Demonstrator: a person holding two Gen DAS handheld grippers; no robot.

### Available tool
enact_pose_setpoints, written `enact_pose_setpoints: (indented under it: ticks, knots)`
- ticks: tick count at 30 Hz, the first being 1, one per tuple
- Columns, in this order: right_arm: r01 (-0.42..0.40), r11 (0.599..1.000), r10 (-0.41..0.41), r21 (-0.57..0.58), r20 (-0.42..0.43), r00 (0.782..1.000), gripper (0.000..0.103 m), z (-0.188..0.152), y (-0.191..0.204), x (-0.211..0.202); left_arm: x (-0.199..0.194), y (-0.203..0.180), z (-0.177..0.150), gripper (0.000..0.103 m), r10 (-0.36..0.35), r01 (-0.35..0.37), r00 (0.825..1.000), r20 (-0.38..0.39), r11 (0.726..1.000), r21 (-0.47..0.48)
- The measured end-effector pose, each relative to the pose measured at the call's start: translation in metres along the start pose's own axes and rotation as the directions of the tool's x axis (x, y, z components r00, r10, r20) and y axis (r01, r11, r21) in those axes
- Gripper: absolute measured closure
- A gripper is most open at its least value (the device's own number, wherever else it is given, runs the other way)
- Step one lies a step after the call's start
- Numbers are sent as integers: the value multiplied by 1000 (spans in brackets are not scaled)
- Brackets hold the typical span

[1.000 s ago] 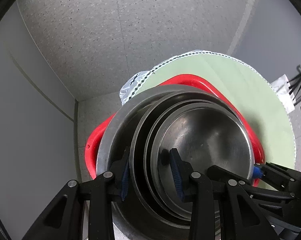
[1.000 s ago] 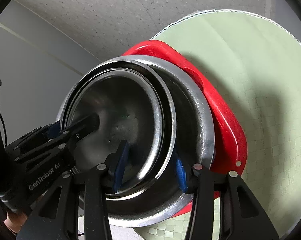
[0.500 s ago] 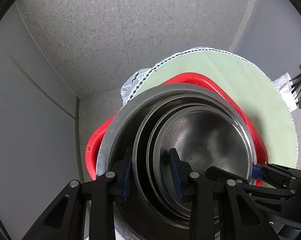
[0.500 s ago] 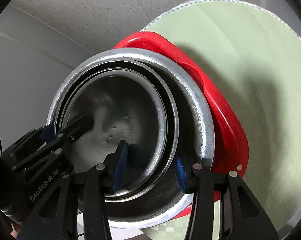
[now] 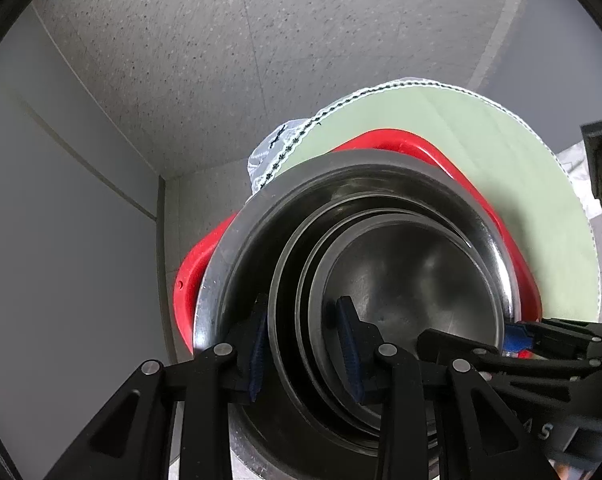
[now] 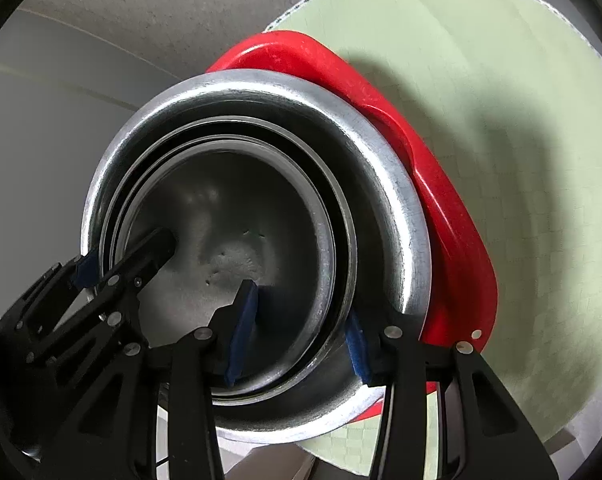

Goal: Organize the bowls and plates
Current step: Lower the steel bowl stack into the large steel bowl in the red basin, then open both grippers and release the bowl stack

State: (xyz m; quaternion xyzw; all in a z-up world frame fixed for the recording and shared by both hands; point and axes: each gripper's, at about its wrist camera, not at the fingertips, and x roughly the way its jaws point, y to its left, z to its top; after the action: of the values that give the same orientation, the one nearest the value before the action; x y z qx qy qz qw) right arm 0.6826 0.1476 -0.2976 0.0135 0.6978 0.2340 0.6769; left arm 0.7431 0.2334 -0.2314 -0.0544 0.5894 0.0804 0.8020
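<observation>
Left gripper [image 5: 303, 340]: fingers clamped over the near-left rims of the inner bowls [image 5: 401, 280]. They're nested in the big steel bowl [image 5: 221, 276], which sits on a red tray [image 5: 189, 276] over the green round table [image 5: 541, 208].

Right gripper [image 6: 301, 324]: fingers clamped across the same inner bowls' near-right rims, one pad inside, one between the walls.

Handling, my read: stiff, light-ish, slick polished steel; nested bowls may slide or stick. Grip the rims on opposite sides and lift level.

Readable text: none clearly; partial letters on the gripper bodies only.
</observation>
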Motion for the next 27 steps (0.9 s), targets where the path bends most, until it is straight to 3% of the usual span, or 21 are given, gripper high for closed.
enact_pose_setpoints:
  ticks: [13,17,21,27]
  knots:
    - [12,1000,-11,6,-108,994,60,36,9,1,4,4,-1,73,-13,13,1000,-11,1000,-20]
    - [11,1000,-10,11,-102,995,59,44,9,2,4,3,-3,73,-8,7,1000,-17,999,-33]
    - [30,999,-29,14,-69,997,58,49,13,1,3,3,-6,74,-2,0,1000,-29,999,-46]
    - [98,995,-98,-7,73,993,54,49,19,-8,-4,0,-8,74,11,-12,1000,-9,997,-71]
